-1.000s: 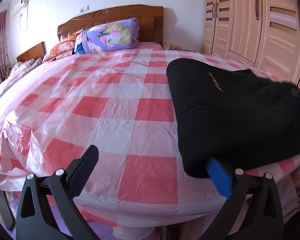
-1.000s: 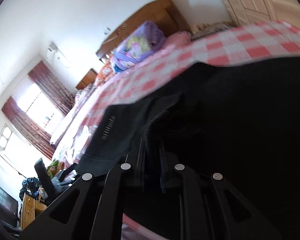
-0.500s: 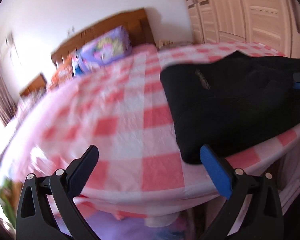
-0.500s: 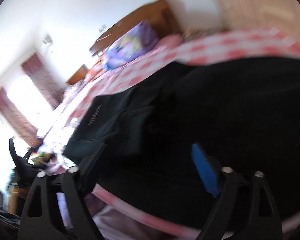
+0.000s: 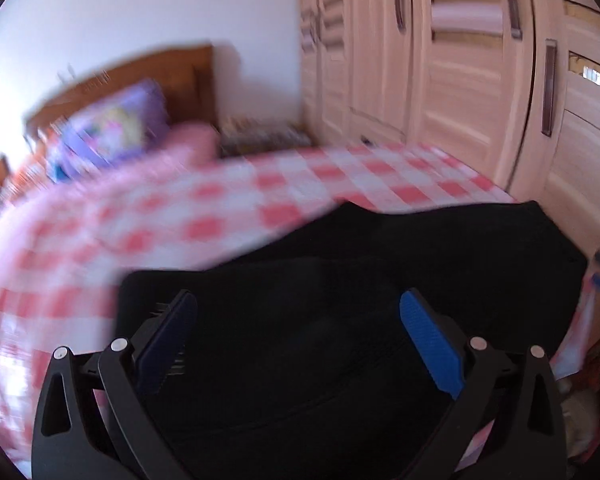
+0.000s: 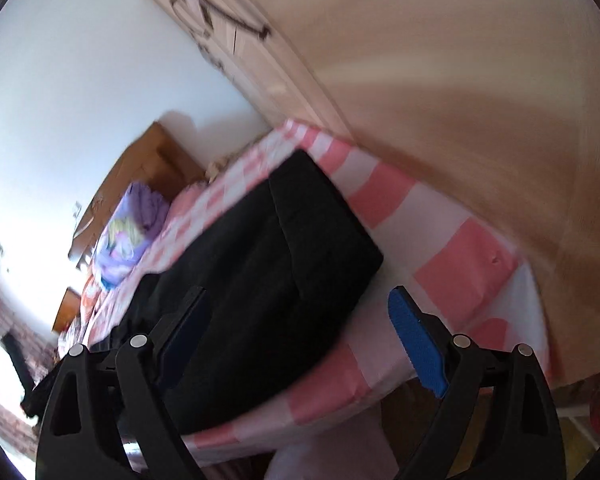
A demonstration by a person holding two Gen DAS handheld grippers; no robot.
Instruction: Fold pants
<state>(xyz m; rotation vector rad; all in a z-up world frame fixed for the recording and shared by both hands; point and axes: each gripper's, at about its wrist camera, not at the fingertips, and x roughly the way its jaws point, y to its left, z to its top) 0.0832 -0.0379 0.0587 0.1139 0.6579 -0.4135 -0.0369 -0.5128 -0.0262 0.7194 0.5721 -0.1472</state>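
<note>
Bed: we see the pink-and-white checked bed cover (image 5: pixel 228 216) carrying everything; the wooden headboard (image 5: pixel 152 76) is at the far end and the wardrobe doors (image 5: pixel 452 72) run along the side beyond the pants.

Pants: the black pants (image 6: pixel 268 264) lie folded into a thick oblong block at the near edge of the bed, close to the near corner on the wardrobe side. In the right wrist view a stripe of bare cover separates them from that side edge.

Long axis: we judge that the block runs from the near edge up toward the headboard, tilted in the right wrist view. A seam or fold line crosses its top; how many layers it has we cannot tell.

Left gripper: the left gripper (image 5: pixel 298 340) is spread wide, with nothing between the pads. The pants fill the view straight ahead of and under both fingers, so we judge this hand is over the middle of the cloth.

Right gripper: the right gripper (image 6: pixel 298 344) has its jaws opening, already wide, and holds nothing. The dark finger sits over the block, while the blue pad (image 6: pixel 416 344) is over bare cover past the block's wardrobe-side edge.

Deciding relation: we judge that the right gripper straddles that long edge and is better placed to take it; the left faces only flat cloth.

Blur: both views are smeared, so fine creases are unreadable.
</note>
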